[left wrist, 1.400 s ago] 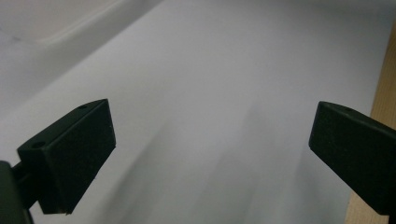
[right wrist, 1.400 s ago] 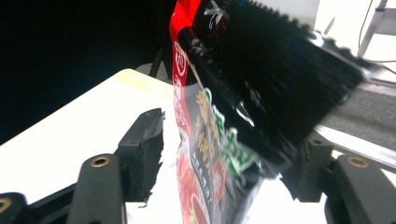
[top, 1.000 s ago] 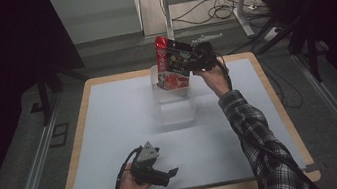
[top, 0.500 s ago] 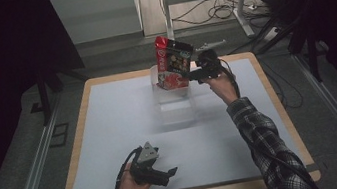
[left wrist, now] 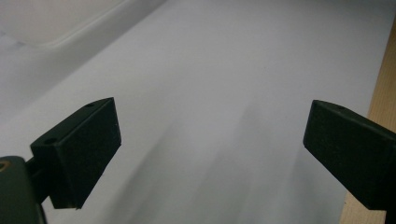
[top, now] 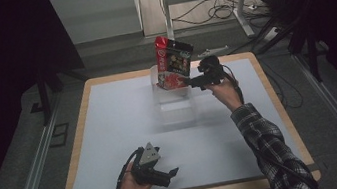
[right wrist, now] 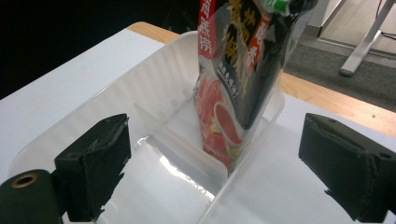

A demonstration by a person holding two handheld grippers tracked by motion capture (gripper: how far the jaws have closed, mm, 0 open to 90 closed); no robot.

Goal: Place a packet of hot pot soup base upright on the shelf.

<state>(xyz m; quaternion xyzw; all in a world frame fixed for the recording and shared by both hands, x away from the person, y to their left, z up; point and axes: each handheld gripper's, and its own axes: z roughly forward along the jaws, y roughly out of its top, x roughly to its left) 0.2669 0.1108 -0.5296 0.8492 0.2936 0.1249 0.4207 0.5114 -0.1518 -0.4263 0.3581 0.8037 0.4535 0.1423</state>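
Right gripper (top: 190,82) of mine was at the far side of the table, just beside the clear plastic bin with a divider (top: 174,104), and its jaws had just been opening. In the right gripper view they stood wide apart with nothing pressed between the pads; the red and black printed food pouch (right wrist: 243,79) was ahead of them, not touched by either one. This pouch stood nearly upright in the far compartment of the bin, behind the thin clear divider (right wrist: 177,140), and it leaned a little against the far wall. From the high view I saw the pouch (top: 173,63) rising well above the rim of the bin, with its top tilted a little to the right of the picture. The near compartment of the bin looked bare, as much as I could see through the clear plastic.

My left gripper (top: 160,174) rested low at the near edge of the pale grey table mat (top: 111,133), well apart from the bin. Its jaws also stood wide open, with only the mat under them in the left gripper view, and the wooden table border (left wrist: 385,70) was at the right side there.
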